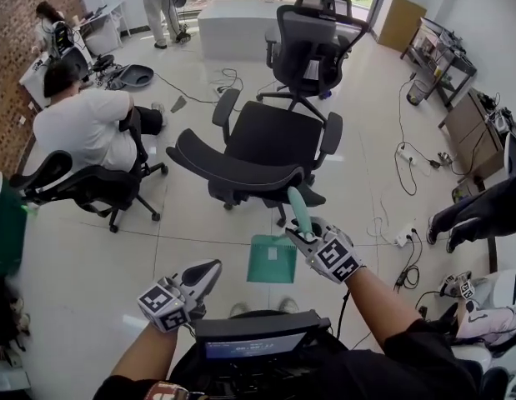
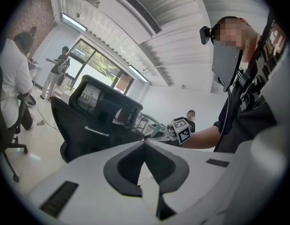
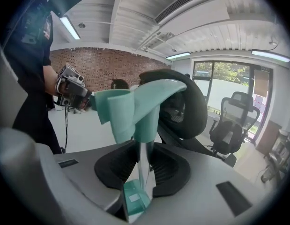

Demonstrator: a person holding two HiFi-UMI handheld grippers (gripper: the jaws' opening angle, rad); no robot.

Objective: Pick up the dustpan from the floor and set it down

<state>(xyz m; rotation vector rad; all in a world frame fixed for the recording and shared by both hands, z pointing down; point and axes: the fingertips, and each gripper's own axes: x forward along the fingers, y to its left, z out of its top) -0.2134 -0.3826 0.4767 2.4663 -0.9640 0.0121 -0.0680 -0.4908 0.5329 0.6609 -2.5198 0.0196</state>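
Nearest the head camera, a dark box with a bluish screen (image 1: 256, 340) is seen at the person's chest, flanked by both forearms. Just beyond it the left tool (image 1: 209, 272) is held low over the white tiled floor (image 1: 91, 290), its jaws pressed together with nothing between them.

To its right, the right tool (image 1: 301, 237) is pinching the teal dustpan (image 1: 272, 261) by the lower part of its handle (image 1: 300, 207). The dustpan's long axis is kept close to upright. The handle rises through the jaws and points up and away, towards the black office chair (image 1: 266, 144). The flat pan hangs below the tool, with its wide open edge turned towards the person. A small white label is carried on the pan. Whether the pan's edge is touching the floor cannot be told.

The dustpan is placed between the person and the black office chair, just in front of the chair's base. A second office chair (image 1: 312, 32) is seen farther off, and a seated person in a white shirt (image 1: 87, 123) at the left. Cables and a power strip (image 1: 405, 237) lie on the floor at the right.
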